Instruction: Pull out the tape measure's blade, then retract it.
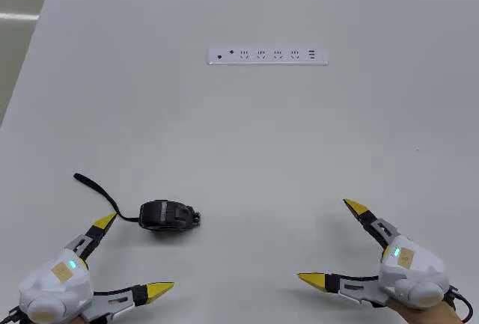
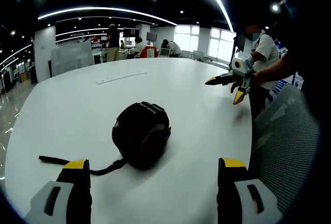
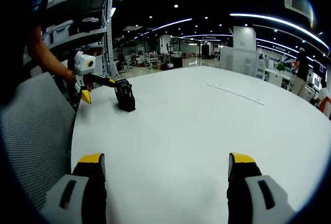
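Head view: above the white desk [image 1: 262, 137], the left hand-held gripper [image 1: 136, 254] and right hand-held gripper [image 1: 329, 241] are spread wide, holding nothing. A power strip [image 1: 267, 56] lies far off, and the black tape measure [image 1: 168, 215] rests just beyond the left jaws.

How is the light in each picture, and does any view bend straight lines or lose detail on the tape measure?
Head view: soft, even light; the tape measure casts only a faint shadow, and the power strip looks straight. Left gripper view: fisheye bends the table edge; the tape measure looks dark, little detail. Right gripper view: same bending; the tape measure is small but sharp.
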### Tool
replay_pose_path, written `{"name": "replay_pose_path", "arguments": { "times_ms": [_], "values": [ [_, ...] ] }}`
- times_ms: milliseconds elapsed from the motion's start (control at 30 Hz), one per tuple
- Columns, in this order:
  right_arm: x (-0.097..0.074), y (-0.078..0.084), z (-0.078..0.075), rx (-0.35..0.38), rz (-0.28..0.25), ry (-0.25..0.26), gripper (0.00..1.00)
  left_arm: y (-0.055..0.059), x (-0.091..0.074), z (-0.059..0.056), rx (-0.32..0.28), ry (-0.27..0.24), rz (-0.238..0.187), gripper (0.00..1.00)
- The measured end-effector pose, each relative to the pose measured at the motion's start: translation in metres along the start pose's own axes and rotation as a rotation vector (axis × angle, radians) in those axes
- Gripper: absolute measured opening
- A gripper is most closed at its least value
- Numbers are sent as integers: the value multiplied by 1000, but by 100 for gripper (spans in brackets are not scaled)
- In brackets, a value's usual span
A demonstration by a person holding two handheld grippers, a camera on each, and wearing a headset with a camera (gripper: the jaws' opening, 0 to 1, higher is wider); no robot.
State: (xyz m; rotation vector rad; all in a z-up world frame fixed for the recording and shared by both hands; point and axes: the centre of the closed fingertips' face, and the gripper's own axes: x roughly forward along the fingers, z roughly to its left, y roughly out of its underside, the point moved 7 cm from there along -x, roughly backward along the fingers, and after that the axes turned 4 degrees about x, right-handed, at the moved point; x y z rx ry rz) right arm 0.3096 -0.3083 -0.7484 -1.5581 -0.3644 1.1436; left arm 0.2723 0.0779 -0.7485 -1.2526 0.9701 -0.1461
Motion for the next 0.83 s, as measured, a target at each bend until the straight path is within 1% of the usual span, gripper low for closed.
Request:
{"name": "replay_pose_path", "arguments": {
  "times_ms": [67,100,233,333,567,833],
  "values": [
    [0,1,1,-6,8,-4,100,-1,0,0,2,-2,-3,100],
    [0,1,1,-6,12,-3,100,-3,0,-2,5,-2,-2,100],
    [-1,3,1,0,21,-4,100,-5,0,-2,14,0,2,100],
    [-1,4,1,-7,33,0,100,-7,0,-2,13,0,-3,100],
    [-1,5,1,-3,31,-1,100,0,-1,2,19,0,-2,100],
    [-1,5,0,-4,33,1,100,-1,-1,2,24,1,1,100]
  ]
}}
